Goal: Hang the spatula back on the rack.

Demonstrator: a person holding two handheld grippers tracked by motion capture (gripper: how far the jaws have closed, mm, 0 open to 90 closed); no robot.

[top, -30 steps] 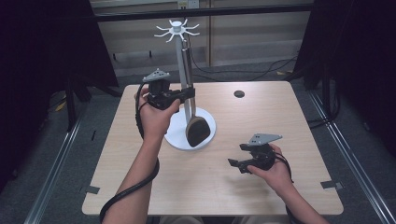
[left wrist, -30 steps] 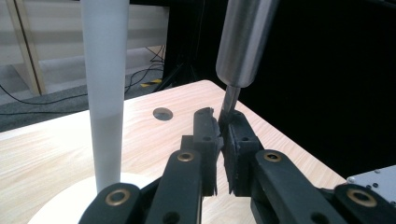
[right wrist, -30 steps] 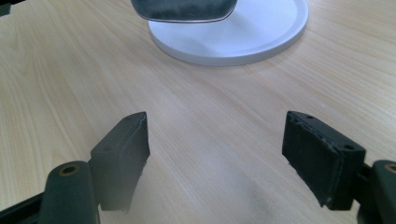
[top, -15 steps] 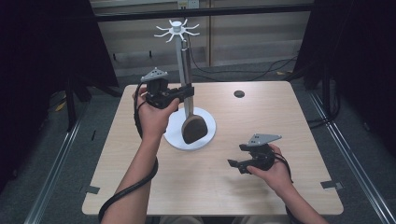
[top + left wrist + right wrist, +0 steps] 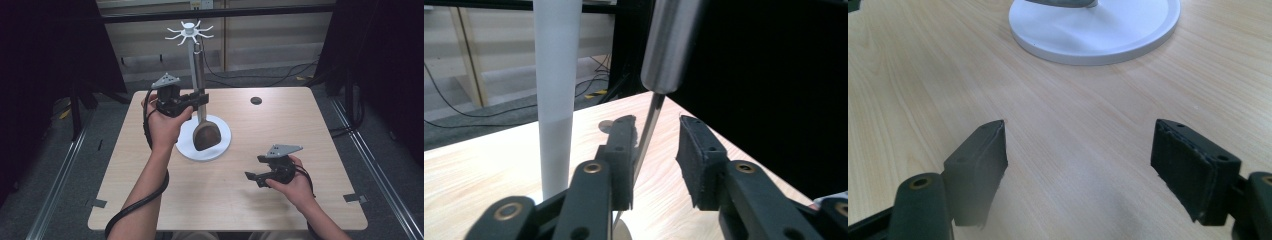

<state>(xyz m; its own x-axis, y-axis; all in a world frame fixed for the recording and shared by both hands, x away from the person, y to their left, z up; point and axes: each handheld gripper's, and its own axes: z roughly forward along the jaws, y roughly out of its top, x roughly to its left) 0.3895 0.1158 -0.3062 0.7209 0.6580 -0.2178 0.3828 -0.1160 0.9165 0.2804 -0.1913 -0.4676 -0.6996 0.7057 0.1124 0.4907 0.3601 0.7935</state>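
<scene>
Left gripper (image 5: 655, 155) jaws have just been opening off the hung spatula (image 5: 204, 131); back away level so it stays hooked. Right gripper (image 5: 255, 176) spread, empty

The white stand (image 5: 194, 75) rises from its round base (image 5: 220, 145) on the left half of the counter (image 5: 280, 125), with a spatula (image 5: 202, 125) hanging close beside the pole, so the gap between them is narrow. The left hand-held gripper (image 5: 202, 98) sits at that spot, its jaws just opening around the spatula's thin shaft. Right of the base the counter lies bare apart from a small dark disc (image 5: 256, 100) near the far edge; the right hand-held gripper (image 5: 252, 176) hovers there, jaws wide.
</scene>
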